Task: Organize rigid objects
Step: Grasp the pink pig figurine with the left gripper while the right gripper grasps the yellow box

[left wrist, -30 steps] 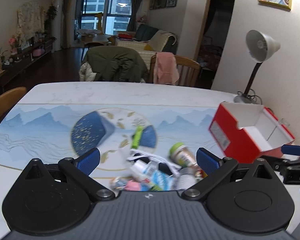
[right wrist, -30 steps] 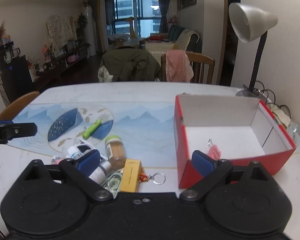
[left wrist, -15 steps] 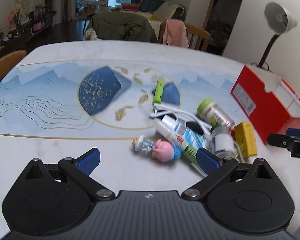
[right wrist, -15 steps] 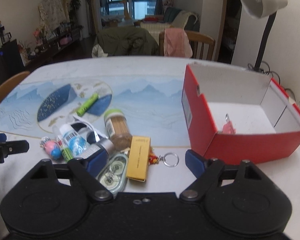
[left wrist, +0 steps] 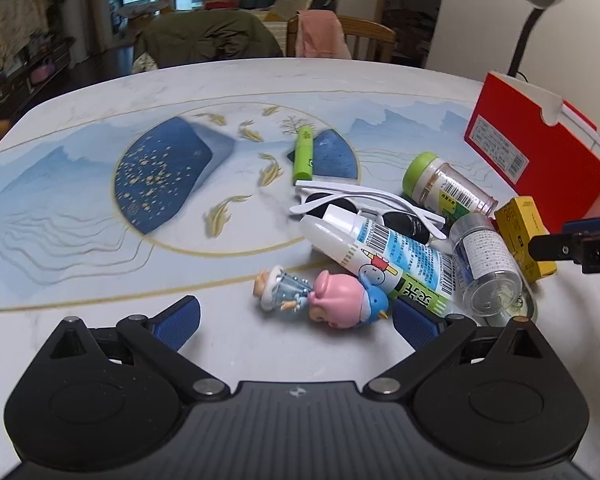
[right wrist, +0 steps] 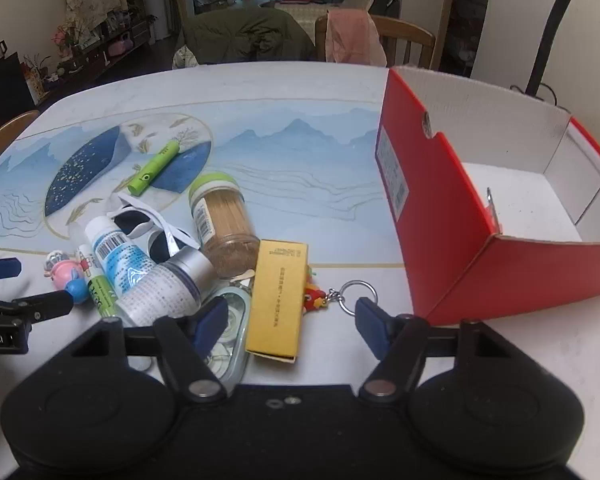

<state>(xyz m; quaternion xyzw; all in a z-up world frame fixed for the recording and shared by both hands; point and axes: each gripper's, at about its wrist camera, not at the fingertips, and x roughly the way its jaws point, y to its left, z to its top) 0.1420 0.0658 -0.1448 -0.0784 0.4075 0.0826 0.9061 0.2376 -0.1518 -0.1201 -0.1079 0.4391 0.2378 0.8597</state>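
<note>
Left tongs (left wrist: 296, 322) spread wide, grasping nothing, low over the table (left wrist: 100, 320), with the pink and blue toy figure (left wrist: 324, 302) lying just ahead of the gap between the two blue pads, touched by neither. Right tongs (right wrist: 288, 322) closing at this moment, pads not yet pressing on anything; lower end of the yellow box (right wrist: 278, 300) between them, nearer the left pad, with the red keychain (right wrist: 332, 294) just beside the box, ahead of the right pad. Directly under the left pad of the right tongs, a clear oval case (right wrist: 230, 332), partly below the box. Further ahead and to the left of the right tongs, a tight heap: clear jar with silver lid (right wrist: 164, 292), toothpick jar with green lid (right wrist: 222, 226), white glue bottle (right wrist: 116, 252), white sunglasses (right wrist: 156, 232), green marker (right wrist: 154, 168) a little apart behind. Red box (right wrist: 452, 220) to the front-right of the right tongs, open at the top, nearly empty, only one small item with a metal clip inside. Probable risks from here: left pad catching the oval case together with the yellow box, so both lifted or the case dragged; box gripped off-centre, so tilting or slipping out on the way to the red box; keychain ring hooked by the right pad; round jars rolling on the table if the heap gets pushed. Also possible collision of both tongs, since working very near each other over the same heap.
</note>
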